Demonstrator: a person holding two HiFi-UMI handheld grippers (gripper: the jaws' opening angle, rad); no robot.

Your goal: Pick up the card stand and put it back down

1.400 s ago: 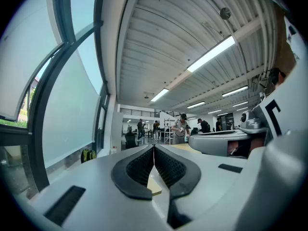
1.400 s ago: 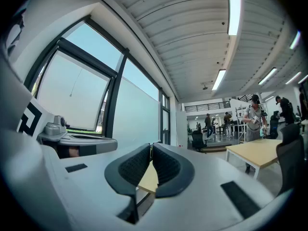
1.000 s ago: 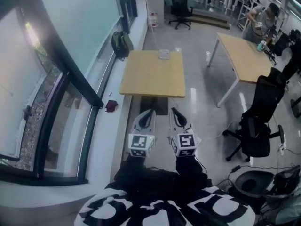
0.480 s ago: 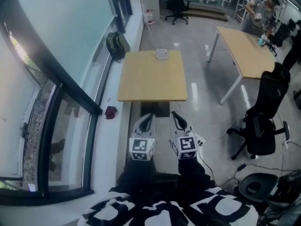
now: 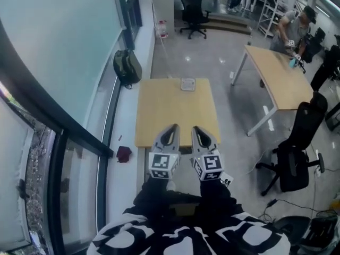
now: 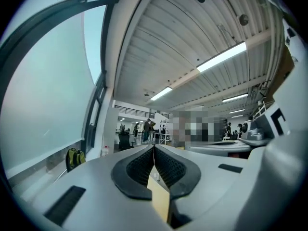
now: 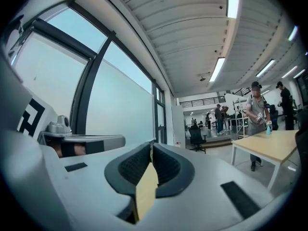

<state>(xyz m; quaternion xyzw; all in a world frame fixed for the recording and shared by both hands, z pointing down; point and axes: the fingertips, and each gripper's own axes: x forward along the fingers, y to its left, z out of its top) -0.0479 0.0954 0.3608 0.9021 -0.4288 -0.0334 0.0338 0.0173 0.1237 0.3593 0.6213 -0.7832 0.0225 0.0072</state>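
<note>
The card stand [image 5: 187,84] is a small clear holder at the far edge of the light wooden table [image 5: 159,116]. My left gripper [image 5: 172,127] and right gripper [image 5: 196,128] are side by side over the table's near edge, well short of the stand. Both point forward. In the left gripper view the left gripper [image 6: 154,148] has its jaws meeting at the tips with nothing between them. The right gripper [image 7: 151,146] looks the same in the right gripper view. The stand does not show in either gripper view.
A glass wall runs along the left, with a backpack [image 5: 127,67] at its foot and a small red thing [image 5: 124,153] on the floor. A second table [image 5: 281,81] with a person [image 5: 291,28] stands at the right. A black office chair [image 5: 295,158] is nearer.
The view has come closer to the table. Both grippers, which were over the floor short of it, now reach its near edge. Their jaws have stayed shut.
</note>
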